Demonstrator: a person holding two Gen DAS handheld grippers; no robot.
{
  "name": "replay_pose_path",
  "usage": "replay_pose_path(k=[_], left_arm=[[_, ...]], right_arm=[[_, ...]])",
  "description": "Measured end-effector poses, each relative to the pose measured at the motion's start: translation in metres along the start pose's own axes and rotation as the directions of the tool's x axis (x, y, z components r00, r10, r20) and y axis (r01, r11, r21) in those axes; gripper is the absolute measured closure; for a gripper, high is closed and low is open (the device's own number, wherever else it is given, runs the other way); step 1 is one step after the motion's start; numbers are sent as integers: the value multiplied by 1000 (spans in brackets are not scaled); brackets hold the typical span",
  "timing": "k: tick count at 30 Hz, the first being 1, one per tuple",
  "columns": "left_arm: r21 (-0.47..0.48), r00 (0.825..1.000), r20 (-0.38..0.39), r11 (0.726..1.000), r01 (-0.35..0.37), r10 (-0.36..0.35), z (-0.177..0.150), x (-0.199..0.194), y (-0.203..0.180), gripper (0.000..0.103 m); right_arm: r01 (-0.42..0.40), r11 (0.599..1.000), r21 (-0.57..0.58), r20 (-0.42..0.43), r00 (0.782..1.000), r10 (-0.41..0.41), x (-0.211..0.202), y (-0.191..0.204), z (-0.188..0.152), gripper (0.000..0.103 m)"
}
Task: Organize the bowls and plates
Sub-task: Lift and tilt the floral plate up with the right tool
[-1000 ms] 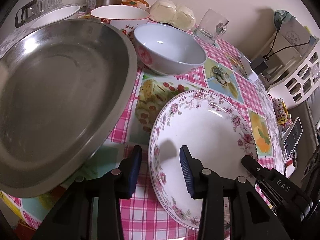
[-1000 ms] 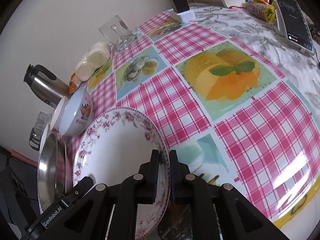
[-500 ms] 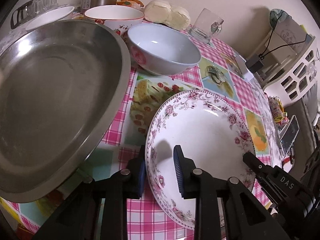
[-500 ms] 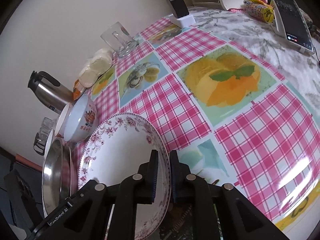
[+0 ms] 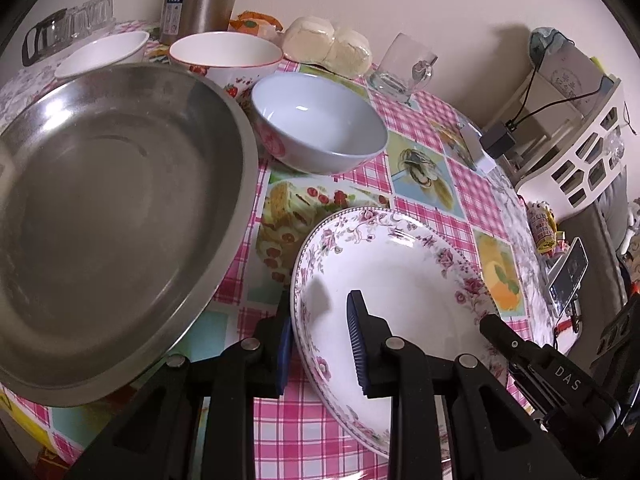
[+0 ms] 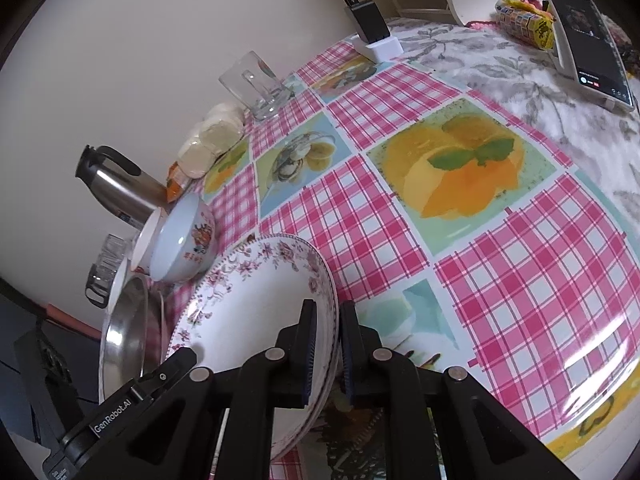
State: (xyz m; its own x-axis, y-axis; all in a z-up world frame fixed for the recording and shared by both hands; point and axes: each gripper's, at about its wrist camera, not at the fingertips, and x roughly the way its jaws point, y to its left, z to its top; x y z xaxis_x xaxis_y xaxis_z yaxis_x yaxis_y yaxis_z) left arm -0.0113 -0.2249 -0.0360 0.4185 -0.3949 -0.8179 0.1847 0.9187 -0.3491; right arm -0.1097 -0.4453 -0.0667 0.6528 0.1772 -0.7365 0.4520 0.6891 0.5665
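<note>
Black gripper [image 5: 320, 348] arms, blue ribbed pads, silver screws

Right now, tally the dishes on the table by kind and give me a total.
Bowls: 3, the white bowl, the strawberry bowl and the pale blue bowl.
Floral plates: 1, the floral plate.
Steel pans: 1, the steel pan.
Glass mugs: 1, the glass mug.
Total: 6
</note>
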Motion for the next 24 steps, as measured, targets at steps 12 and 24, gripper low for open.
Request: replay_pose_path(k=[12,24], left_arm=[[9,999,25,1000,25,-25,3,-10,-4,76],[47,983,144,993,107,-113,17,-61,-15,76]], right_arm=[[24,999,-21,24,999,-24,-7,2,1,94],[-26,997,-76,178,983,40,-64,31,10,94]])
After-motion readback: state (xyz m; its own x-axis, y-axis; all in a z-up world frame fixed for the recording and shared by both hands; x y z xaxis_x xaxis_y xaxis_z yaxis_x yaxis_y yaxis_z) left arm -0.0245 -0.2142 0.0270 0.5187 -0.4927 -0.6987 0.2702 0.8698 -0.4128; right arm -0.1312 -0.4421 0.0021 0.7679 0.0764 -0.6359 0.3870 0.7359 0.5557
